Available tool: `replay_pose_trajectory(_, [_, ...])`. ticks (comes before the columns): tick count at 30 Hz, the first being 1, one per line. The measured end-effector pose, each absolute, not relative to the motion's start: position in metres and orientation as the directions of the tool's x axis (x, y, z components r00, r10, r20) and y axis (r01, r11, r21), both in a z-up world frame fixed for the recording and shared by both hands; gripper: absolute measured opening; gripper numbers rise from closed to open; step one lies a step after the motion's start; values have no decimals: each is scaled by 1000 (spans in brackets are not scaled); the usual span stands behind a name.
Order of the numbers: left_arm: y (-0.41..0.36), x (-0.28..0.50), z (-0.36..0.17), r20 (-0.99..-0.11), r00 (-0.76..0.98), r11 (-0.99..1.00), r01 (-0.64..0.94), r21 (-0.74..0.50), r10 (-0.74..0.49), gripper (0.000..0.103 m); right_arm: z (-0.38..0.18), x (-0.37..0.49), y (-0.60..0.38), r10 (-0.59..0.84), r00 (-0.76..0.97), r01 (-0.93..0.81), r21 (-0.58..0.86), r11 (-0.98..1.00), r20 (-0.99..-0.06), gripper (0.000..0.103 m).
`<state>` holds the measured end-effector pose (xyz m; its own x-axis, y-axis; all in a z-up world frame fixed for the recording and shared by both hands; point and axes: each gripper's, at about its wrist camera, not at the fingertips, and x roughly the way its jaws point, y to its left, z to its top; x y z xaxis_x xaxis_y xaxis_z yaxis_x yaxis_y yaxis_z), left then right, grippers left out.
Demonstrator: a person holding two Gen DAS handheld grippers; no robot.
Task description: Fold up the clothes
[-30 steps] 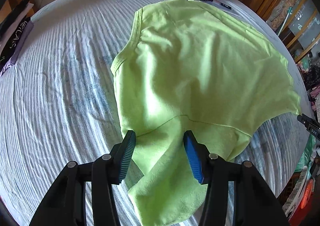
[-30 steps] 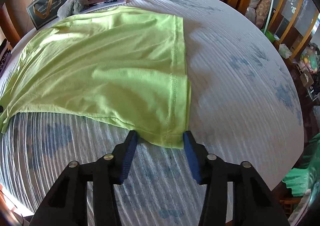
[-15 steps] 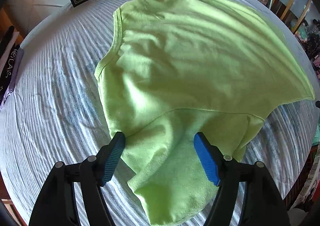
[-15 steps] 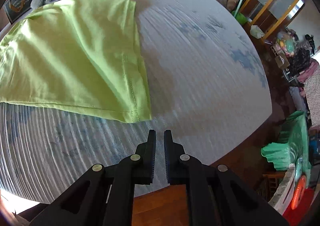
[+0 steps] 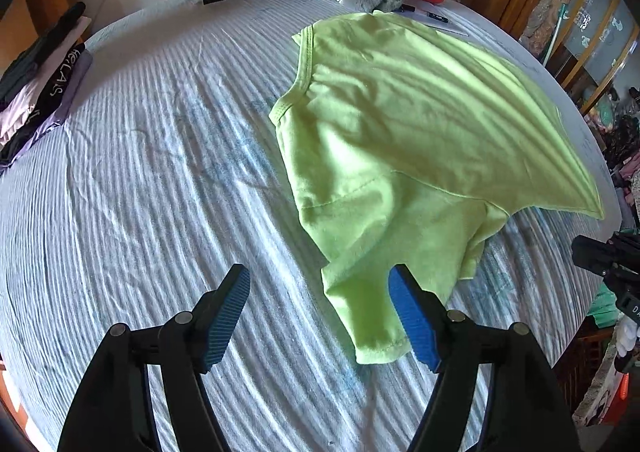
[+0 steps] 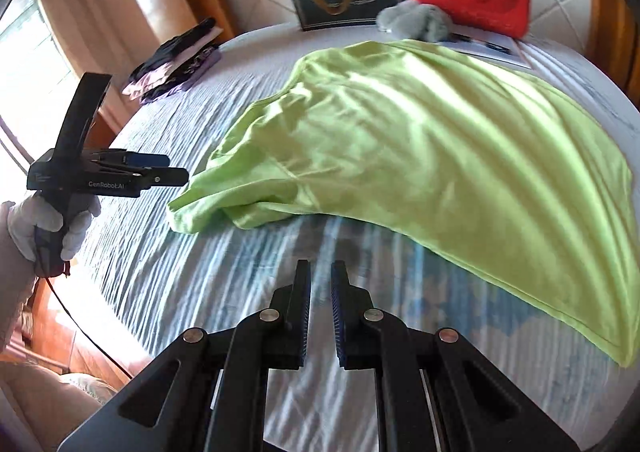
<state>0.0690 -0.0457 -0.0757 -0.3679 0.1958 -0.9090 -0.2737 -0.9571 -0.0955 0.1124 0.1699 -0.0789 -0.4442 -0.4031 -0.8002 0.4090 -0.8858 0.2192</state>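
2 empty grippers [image 5: 318, 310] [image 6: 320, 306] near lime shirt [image 5: 404, 140].

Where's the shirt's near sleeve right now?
In the left wrist view the sleeve lies flat on the striped bedspread, low and right of centre, against the right finger of the open left tongs, ungripped.

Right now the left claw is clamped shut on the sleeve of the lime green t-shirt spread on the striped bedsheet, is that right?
Not quite. The left claw is wide open, clamped on nothing; the sleeve of the lime green t-shirt merely lies on the striped bedsheet by its right finger, as the left wrist view shows.
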Motion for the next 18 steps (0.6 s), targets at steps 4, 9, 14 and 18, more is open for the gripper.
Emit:
replay_pose_trajectory(4, [-36,95,-84,-899,-379,-949,-297,-107,220,73,-94,112,121,-415,-430,503,169,-848,-801,11])
replay_pose_trajectory(9, [-24,106,-94,-890,-405,-947,-310,-84,211,73,-109,109,100,-362,-446,531,84,-843,-819,11])
replay_pose_trajectory(14, [-11,104,-103,-878,-440,-961,-269,-71,188,73,-114,105,93,-319,-500,525,11,-851,-805,18])
replay_pose_trajectory(18, [-9,105,-101,-878,-447,-965,-255,-57,170,58,-119,101,82,-290,-534,516,-34,-856,-794,23])
